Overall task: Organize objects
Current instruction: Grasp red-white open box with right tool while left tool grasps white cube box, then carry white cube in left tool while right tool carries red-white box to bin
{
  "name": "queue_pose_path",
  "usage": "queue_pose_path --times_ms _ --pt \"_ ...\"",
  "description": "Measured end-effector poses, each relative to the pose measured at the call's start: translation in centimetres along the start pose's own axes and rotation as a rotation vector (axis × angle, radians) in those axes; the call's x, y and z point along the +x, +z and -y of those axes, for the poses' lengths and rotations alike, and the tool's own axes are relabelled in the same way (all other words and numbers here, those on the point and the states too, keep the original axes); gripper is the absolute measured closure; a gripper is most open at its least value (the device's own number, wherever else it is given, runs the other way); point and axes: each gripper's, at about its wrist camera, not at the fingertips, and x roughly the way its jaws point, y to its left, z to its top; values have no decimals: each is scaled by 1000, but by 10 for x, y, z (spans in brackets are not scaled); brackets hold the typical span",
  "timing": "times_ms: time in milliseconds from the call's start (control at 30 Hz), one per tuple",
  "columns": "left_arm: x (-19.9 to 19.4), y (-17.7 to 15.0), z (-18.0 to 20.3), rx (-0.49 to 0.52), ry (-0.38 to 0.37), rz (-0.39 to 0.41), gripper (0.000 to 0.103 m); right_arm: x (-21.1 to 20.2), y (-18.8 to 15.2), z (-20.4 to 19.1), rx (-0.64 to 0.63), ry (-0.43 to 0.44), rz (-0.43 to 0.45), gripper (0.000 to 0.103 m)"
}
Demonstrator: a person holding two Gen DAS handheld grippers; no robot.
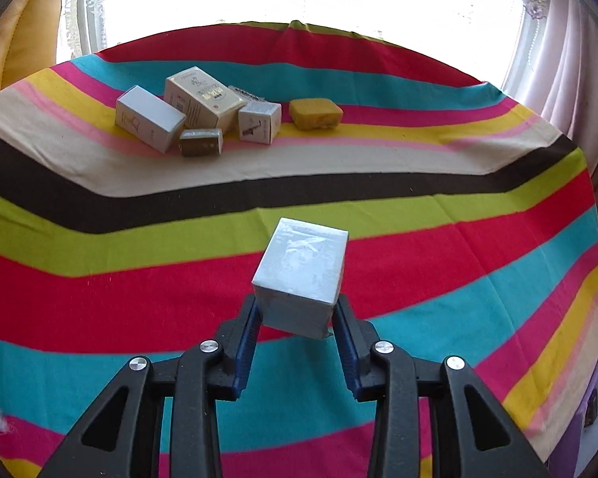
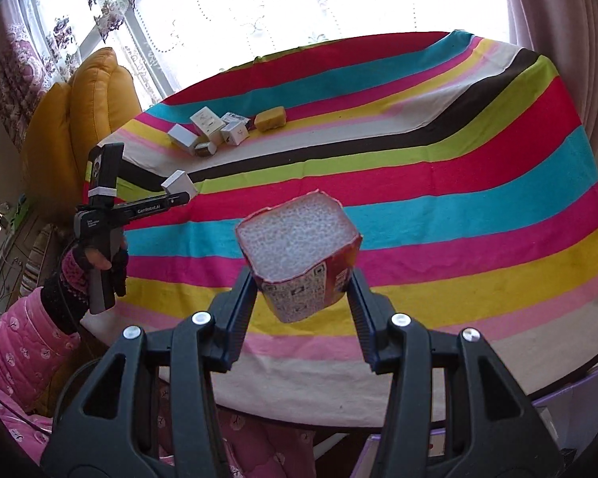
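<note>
L gripper (image 1: 297, 310) is clamped on a small white box (image 1: 301, 275), lower centre of the L wrist view; blue pads press both sides of the box's near end, and the box sticks up and forward, clear of the cloth. The R wrist view shows the same L gripper (image 2: 179, 195) at mid left with the white box (image 2: 179, 183) at its tip, held by a gloved hand (image 2: 99, 263) w/ a pink quilted sleeve (image 2: 16, 342) below it.

R gripper (image 2: 303, 283) grips an open-topped carton (image 2: 299, 251) at frame centre, jaws about half apart, pads on both its sides. The carton has a red torn rim, white beady filling and printed codes on its side, and it's lifted off the table.

Pile at upper left of the L view, counted: 1 white long box (image 1: 149, 117), 1 large cream box w/ print (image 1: 203, 95), 1 small white cube box (image 1: 259, 121), 1 small olive box (image 1: 201, 141), 1 flat packet partly hidden behind (image 1: 245, 93). These touch or nearly so. 1 yellow sponge (image 1: 315, 113) just right of the pile, apart from it.

Surface: table under a striped cloth (image 1: 418, 207) in red, teal, lime, brown, cream, pink and yellow. Room: bright window w/ lace curtain (image 2: 259, 4) behind, yellow cushions (image 2: 91, 95) at upper left of the R view, pinkish drape (image 1: 558, 59) on the right.
</note>
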Motion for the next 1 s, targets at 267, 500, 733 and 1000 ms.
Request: queue_pose_path --times_ms 267,500,733,1000 --pt "-43 -56 38 40 -62 -9 65 -1 -19 -40 -86 -15 -15 52" --pt "-72 -75 66 89 -97 13 65 -10 -30 -55 -115 -11 -10 52" --pt "-90 -85 84 126 -115 27 65 -25 -34 -65 -138 -6 16 52" --pt "-109 -97 106 178 -132 38 65 -39 -43 -74 -166 0 26 52"
